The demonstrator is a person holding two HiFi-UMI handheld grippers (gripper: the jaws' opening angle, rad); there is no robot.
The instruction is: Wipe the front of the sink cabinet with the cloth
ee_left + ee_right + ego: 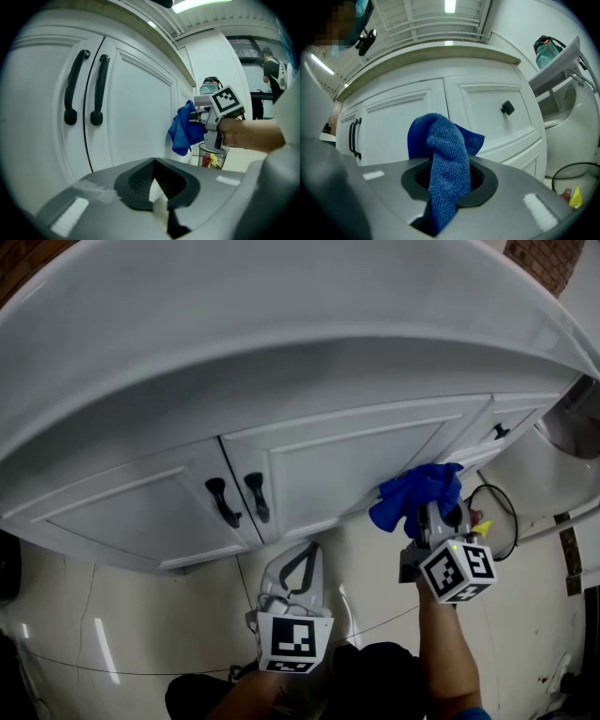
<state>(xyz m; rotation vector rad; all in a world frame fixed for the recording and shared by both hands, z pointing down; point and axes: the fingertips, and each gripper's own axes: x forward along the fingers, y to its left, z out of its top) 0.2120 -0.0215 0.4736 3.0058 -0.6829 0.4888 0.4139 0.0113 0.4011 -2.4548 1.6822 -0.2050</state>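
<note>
Upper part of sink cabinet hidden under the overhanging basin; right end cut off. Blue cloth pinched in right tongs, bunched ahead of them at the cabinet front. Left tongs pressed together, empty, below the door handles.

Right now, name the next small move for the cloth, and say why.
Probably sweep the cloth left along the door toward the handles. The right gripper is shut on it at the door's lower right corner, seemingly at the surface, and most of the panel lies to its left. The left gripper is shut and empty.
</note>
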